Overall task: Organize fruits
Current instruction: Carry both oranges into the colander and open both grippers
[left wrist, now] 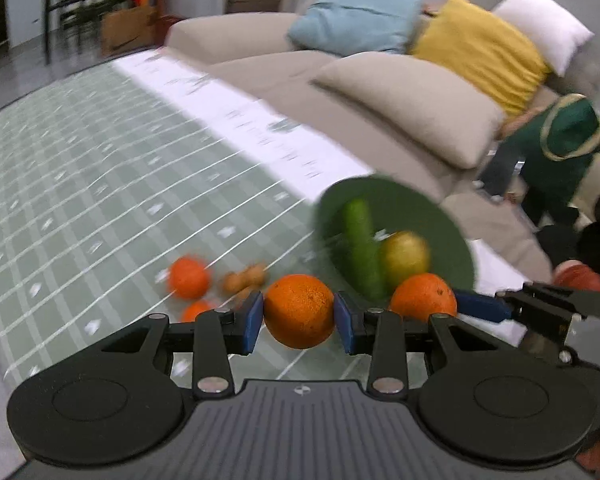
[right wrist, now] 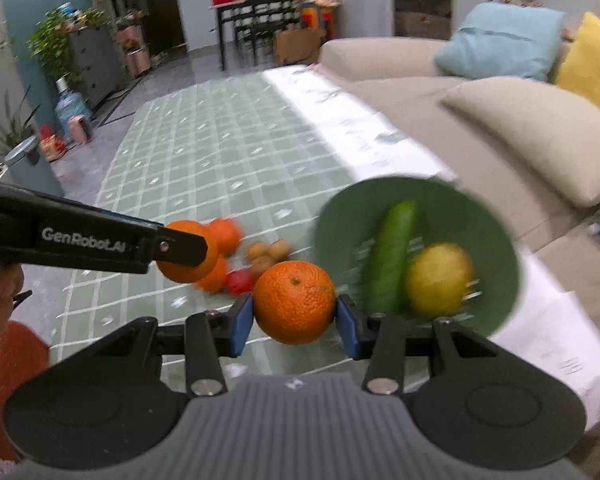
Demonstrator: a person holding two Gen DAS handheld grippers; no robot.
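My left gripper (left wrist: 299,317) is shut on an orange (left wrist: 299,310) and holds it above the table. My right gripper (right wrist: 295,311) is shut on another orange (right wrist: 295,301); that orange also shows in the left wrist view (left wrist: 423,298), with the right gripper's fingers (left wrist: 482,306) beside it. A green bowl (right wrist: 340,216) to the right holds a cucumber (right wrist: 390,256) and a yellow-green fruit (right wrist: 438,278). The left gripper's orange shows in the right wrist view (right wrist: 184,254). Loose oranges (left wrist: 188,278), walnuts (right wrist: 268,254) and a small red fruit (right wrist: 240,282) lie on the tablecloth.
The table has a green checked cloth (right wrist: 220,152) with a white border (right wrist: 340,120). A beige sofa (right wrist: 480,120) with blue (right wrist: 500,40), yellow and white cushions runs along the right. Plants, a bin and a water bottle (right wrist: 70,108) stand on the floor at left.
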